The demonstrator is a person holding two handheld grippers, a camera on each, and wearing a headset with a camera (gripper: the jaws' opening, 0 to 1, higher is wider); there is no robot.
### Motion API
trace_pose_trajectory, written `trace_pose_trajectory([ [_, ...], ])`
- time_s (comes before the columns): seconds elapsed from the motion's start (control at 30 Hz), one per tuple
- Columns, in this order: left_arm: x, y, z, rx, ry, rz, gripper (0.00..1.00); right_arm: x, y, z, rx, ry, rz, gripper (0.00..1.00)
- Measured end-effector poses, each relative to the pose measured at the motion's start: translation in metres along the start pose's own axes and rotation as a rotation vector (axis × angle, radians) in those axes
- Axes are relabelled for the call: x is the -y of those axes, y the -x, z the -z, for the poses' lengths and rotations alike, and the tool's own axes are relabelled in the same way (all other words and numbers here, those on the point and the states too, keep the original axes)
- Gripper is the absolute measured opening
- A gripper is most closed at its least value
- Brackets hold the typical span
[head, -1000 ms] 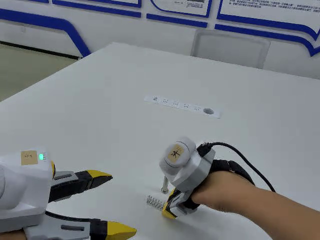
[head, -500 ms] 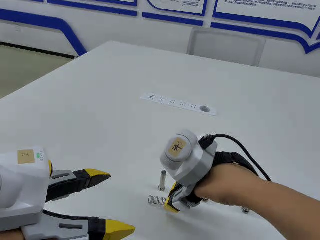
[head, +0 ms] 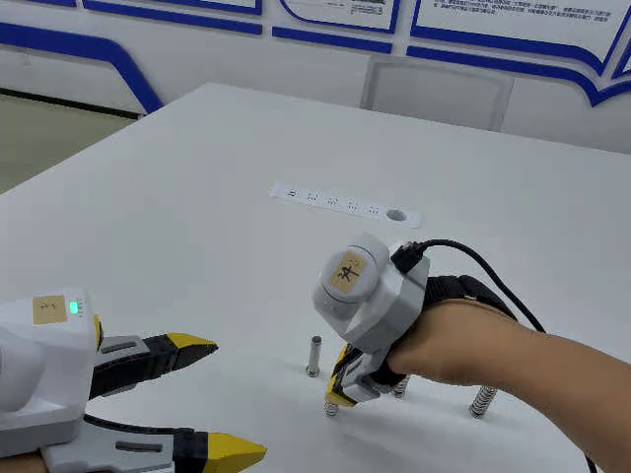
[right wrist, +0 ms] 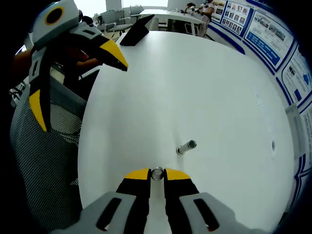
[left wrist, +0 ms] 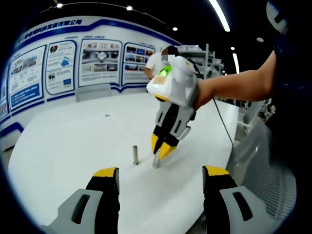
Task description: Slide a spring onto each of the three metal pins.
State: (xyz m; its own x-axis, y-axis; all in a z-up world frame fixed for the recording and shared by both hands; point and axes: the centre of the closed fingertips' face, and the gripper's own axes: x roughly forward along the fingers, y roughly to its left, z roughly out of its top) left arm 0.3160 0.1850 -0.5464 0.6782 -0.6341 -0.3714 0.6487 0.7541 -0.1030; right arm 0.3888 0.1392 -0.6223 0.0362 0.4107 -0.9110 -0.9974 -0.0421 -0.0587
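White tabletop (head: 197,197) carries a bare upright metal pin (head: 315,355), which stands just beside the right gripper (head: 338,392). This gripper points down, and its yellow-tipped jaws are clamped on a small metal coil spring (head: 331,406), whose lower end reaches the tabletop. In the right gripper view the round end of the spring sits between the two tips. A second coil spring (head: 482,401) stands upright to the right of the person's hand (head: 444,345). The left gripper (head: 212,399) hovers at the lower left with its jaws wide apart and holds nothing.
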Motion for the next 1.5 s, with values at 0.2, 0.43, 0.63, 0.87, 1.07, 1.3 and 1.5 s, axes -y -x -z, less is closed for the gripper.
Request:
trace_pose_trajectory([
  [0.2,0.0,0.0,0.0,0.001,-0.001,-0.001,0.71,0.003,0.006,-0.002,0.004,0.0,0.006,0.12],
  [0.43,0.0,-0.001,-0.001,0.002,-0.005,0.002,0.71,0.013,0.027,-0.012,0.028,-0.007,0.018,0.11],
  [0.63,0.0,-0.001,-0.002,0.003,-0.007,0.004,0.71,0.024,0.048,-0.026,0.058,-0.006,0.038,0.11],
  [0.87,0.0,0.0,-0.003,0.004,-0.009,0.005,0.71,0.036,0.057,-0.043,0.083,0.004,0.058,0.11],
  [1.07,-0.001,0.001,-0.003,0.004,-0.008,0.002,0.71,0.041,0.053,-0.053,0.093,0.003,0.056,0.11],
  [1.3,-0.003,0.003,-0.002,0.005,-0.005,-0.002,0.71,0.045,0.043,-0.055,0.081,-0.004,0.044,0.11],
  [1.5,-0.004,0.004,-0.001,0.004,-0.002,-0.006,0.71,0.046,0.038,-0.053,0.066,-0.003,0.038,0.11],
])
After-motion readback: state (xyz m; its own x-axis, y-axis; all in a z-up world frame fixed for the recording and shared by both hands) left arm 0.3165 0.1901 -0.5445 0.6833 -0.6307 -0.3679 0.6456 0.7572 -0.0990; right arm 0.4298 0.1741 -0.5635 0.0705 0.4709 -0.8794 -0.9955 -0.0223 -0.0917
